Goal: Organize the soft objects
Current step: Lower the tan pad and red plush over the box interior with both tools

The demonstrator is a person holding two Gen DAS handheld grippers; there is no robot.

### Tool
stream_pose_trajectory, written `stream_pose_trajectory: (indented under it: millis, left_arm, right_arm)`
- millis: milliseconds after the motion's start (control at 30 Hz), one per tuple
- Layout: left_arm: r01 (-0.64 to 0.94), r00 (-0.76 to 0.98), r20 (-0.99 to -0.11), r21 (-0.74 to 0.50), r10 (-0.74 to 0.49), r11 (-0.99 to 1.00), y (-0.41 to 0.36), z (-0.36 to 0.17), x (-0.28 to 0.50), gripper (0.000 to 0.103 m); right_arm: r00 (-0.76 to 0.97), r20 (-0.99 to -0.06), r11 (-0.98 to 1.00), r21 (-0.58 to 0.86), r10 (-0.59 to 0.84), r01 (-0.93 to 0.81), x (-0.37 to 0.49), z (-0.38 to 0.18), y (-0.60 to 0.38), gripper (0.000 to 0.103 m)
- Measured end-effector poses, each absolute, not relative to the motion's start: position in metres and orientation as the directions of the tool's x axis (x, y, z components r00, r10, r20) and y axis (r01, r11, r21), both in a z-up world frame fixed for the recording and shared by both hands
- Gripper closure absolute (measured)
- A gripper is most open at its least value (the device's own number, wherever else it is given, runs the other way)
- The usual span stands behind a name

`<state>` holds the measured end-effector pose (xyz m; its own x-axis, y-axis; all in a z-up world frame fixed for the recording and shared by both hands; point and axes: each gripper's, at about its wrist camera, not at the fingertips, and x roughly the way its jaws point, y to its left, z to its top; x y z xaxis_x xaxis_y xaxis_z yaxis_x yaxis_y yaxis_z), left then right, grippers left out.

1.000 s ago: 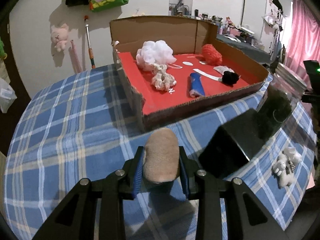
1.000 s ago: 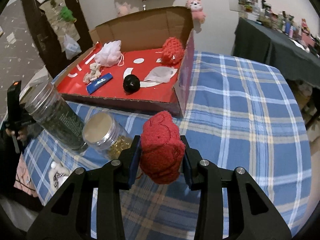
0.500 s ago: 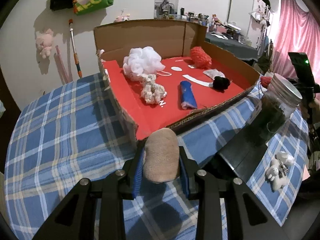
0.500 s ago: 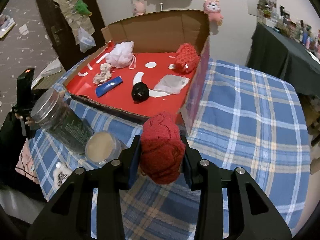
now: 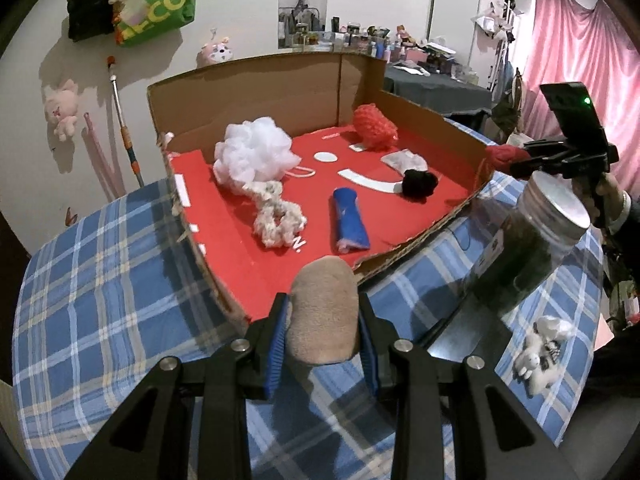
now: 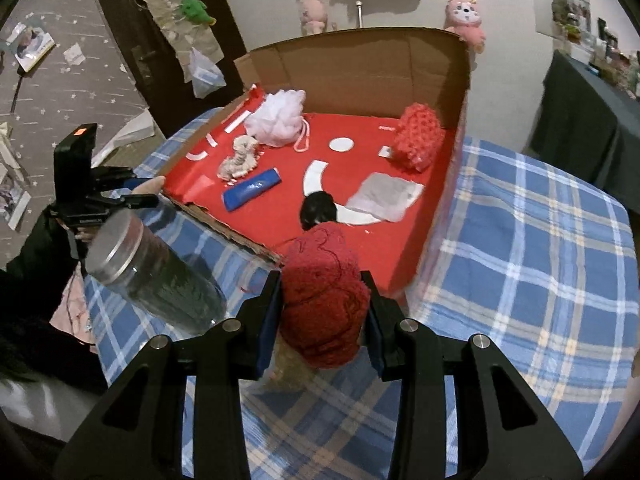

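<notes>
My left gripper (image 5: 322,320) is shut on a tan soft pad (image 5: 323,312), held above the near edge of the red-lined cardboard box (image 5: 240,240). My right gripper (image 6: 322,312) is shut on a dark red fuzzy soft object (image 6: 324,296), held over the box's near corner (image 6: 400,264). In the box lie a white bath pouf (image 5: 252,156), a cream scrunchie (image 5: 276,216), a blue roll (image 5: 350,220), a black pom (image 5: 418,183), a red knitted piece (image 5: 374,126) and a grey cloth (image 6: 384,196).
The box sits on a blue plaid tablecloth (image 5: 100,300). A tall glass jar with a metal lid (image 5: 528,252) stands right of the left gripper; it also shows in the right wrist view (image 6: 152,276). A small white plush (image 5: 540,344) lies near the table's right edge.
Both grippers have moved forward and up toward the box with their soft objects still held. The round-lidded jar seen earlier in the right wrist view is now hidden below the gripper.
</notes>
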<state>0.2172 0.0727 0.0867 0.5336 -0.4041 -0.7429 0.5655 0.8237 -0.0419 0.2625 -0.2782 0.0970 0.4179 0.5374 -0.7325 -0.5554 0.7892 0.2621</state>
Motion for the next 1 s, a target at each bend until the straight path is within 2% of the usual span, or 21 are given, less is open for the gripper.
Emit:
stream_pose_trajectory:
  millis: [400,633,733,1000]
  left_arm:
    - [0.588,0.517,-0.744,-0.05,-0.423,0.807,0.03,0.108,0.24,0.069]
    - [0.543,0.502,-0.791,-0.026,-0.349,0.84,-0.005,0.109,0.271,0.069]
    - [0.507,0.471,-0.819,-0.052,-0.327,0.86,-0.016,0.107,0.291,0.069]
    - [0.463,0.448,-0.853,-0.036,-0.269,0.886,-0.04,0.101,0.328,0.067]
  right_arm:
    - [0.39,-0.694,0.762,0.364,0.605,-0.535,0.294,0.11,-0.252,0.068]
    - [0.411,-0.713,0.801,0.36,0.567,-0.479,0.322,0.121,-0.232,0.068]
    - [0.414,-0.722,0.815,0.372,0.554,-0.444,0.338,0.123,-0.225,0.068]
    - [0.44,-0.773,0.881,0.321,0.456,-0.348,0.385,0.123,-0.205,0.068]
